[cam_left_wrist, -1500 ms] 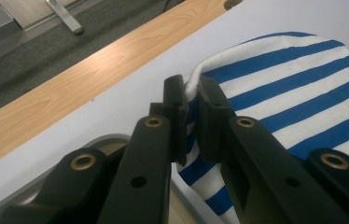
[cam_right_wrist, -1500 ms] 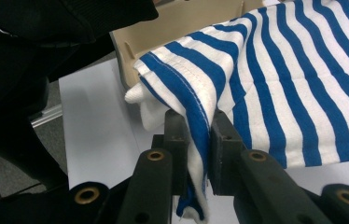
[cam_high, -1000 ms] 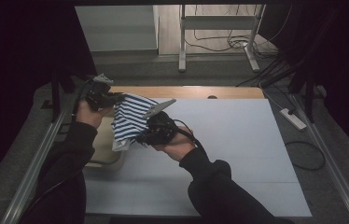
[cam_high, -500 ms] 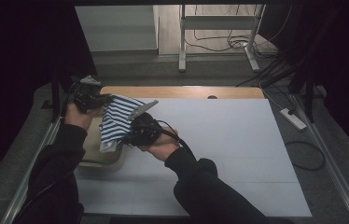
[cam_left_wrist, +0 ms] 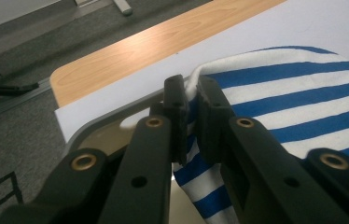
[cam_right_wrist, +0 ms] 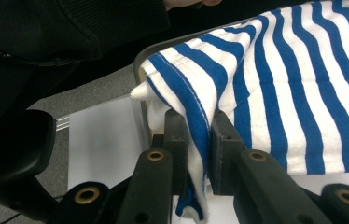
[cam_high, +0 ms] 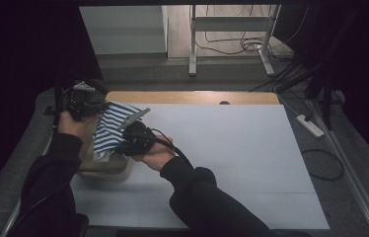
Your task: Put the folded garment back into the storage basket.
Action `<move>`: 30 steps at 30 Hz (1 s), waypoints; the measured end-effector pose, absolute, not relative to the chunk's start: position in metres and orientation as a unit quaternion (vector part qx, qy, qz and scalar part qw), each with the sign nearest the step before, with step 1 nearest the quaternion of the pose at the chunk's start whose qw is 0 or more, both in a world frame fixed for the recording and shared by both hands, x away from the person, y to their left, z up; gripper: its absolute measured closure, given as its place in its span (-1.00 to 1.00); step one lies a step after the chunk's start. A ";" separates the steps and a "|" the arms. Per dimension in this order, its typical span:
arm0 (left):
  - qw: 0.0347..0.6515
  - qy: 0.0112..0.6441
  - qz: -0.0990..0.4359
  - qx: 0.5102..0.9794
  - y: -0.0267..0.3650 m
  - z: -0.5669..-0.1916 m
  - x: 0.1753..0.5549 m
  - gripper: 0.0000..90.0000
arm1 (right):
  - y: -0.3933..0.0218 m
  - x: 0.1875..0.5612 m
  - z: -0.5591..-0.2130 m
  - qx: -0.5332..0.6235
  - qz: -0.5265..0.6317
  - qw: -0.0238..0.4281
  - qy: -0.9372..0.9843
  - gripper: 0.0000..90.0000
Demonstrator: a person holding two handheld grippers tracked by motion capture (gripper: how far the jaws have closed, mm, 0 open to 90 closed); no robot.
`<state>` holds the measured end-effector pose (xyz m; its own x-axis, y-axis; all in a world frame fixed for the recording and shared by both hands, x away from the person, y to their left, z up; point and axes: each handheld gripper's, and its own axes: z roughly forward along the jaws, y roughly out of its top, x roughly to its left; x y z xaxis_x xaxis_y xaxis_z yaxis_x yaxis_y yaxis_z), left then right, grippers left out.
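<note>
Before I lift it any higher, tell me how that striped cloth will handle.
The striped cloth is probably floppy: it folds and droops between the jaws in the right gripper view. It looks light, since pinches on its edge by the left gripper and right gripper hold it up. It likely sags wherever unsupported.

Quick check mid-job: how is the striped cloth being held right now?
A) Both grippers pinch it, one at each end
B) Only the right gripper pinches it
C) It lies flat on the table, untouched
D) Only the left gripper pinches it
A: the left gripper has its jaws closed on an edge of the striped cloth, and the right gripper clamps another edge.
</note>
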<state>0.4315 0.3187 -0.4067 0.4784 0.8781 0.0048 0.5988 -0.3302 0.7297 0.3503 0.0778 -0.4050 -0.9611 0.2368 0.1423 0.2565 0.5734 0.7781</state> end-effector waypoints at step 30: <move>0.321 0.510 0.201 0.772 0.350 -0.443 0.433 0.85 | 0.118 0.355 -0.443 -0.138 -0.412 0.007 -0.901 0.77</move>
